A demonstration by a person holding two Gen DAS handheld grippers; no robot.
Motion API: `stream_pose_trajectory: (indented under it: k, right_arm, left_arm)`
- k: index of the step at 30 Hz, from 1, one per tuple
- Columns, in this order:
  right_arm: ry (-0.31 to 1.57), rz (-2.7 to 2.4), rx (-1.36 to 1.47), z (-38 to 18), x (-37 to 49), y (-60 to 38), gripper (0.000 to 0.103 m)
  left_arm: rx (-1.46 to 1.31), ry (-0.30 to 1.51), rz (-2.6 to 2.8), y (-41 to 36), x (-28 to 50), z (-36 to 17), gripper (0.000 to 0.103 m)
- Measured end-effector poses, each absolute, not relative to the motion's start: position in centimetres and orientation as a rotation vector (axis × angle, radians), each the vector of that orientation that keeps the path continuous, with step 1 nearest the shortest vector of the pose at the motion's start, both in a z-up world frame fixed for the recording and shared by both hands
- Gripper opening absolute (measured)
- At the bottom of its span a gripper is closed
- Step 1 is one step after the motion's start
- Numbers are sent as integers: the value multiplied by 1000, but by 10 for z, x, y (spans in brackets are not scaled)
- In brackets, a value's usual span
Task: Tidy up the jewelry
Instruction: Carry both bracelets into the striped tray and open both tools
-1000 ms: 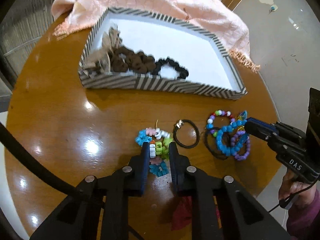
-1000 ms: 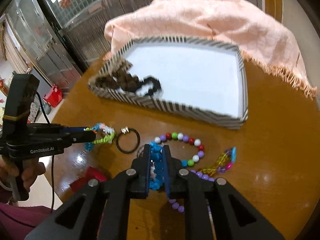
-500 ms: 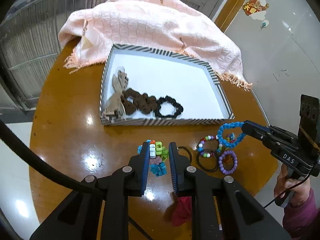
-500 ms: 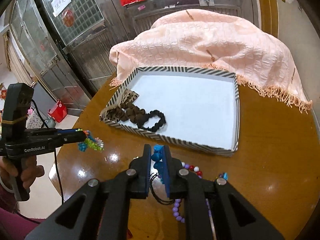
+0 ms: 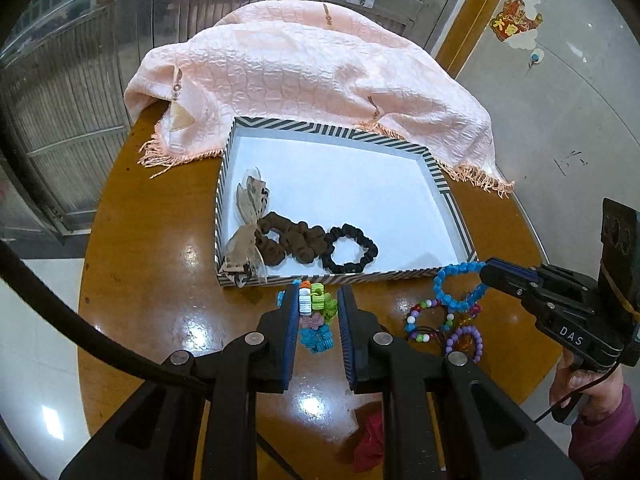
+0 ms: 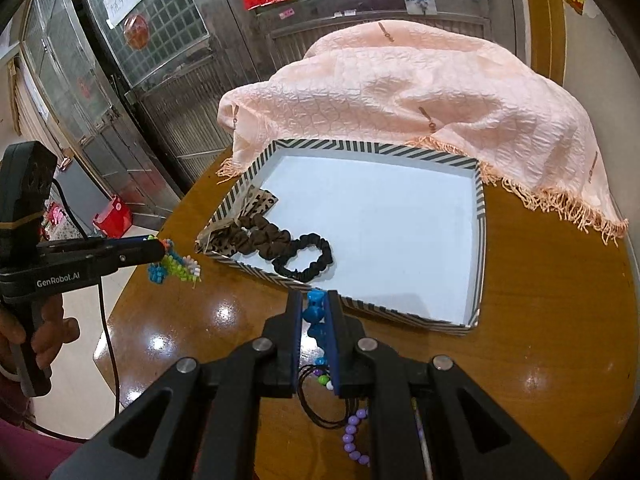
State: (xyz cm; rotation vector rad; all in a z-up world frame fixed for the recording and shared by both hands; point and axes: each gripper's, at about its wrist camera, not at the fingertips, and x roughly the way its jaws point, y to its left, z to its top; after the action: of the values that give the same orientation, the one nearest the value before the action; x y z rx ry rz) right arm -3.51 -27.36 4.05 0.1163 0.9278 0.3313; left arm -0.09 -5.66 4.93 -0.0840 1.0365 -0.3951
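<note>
Left wrist view: the left gripper point(image 5: 318, 312) has its jaws partly closed on a multicoloured bracelet point(image 5: 316, 316) of blue, green, white and pink pieces, lifted off the wooden table point(image 5: 132, 280); whether both pads press it is hard to judge, though it hangs from the tip in the right wrist view. To the right, the right gripper point(image 5: 486, 274) (its body cut off by the frame edge) holds a blue bead bracelet point(image 5: 456, 286) in narrow jaws, above a loose pile of beaded bracelets point(image 5: 444, 326) whose separate strands blur together. The striped tray point(image 5: 456, 208) carries a black scrunchie point(image 5: 352, 250), a brown scrunchie point(image 5: 288, 240) and a sheer bow point(image 5: 248, 224) near its front left corner. A pink cloth point(image 5: 312, 80) overlaps the tray's far rim. A red scrap point(image 5: 370, 440) is mostly hidden behind the gripper body.
</note>
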Motion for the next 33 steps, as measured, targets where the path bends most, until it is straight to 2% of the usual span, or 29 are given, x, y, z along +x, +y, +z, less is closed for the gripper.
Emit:
stream_pose_trajectory:
  k: [18, 33]
  right_arm:
    - [928, 346, 109, 43, -14, -267, 11]
    - [949, 424, 94, 36, 52, -236, 11]
  left_arm:
    - [-69, 1028, -392, -61, 22, 54, 17]
    - [-88, 1044, -359, -66, 100, 58, 17]
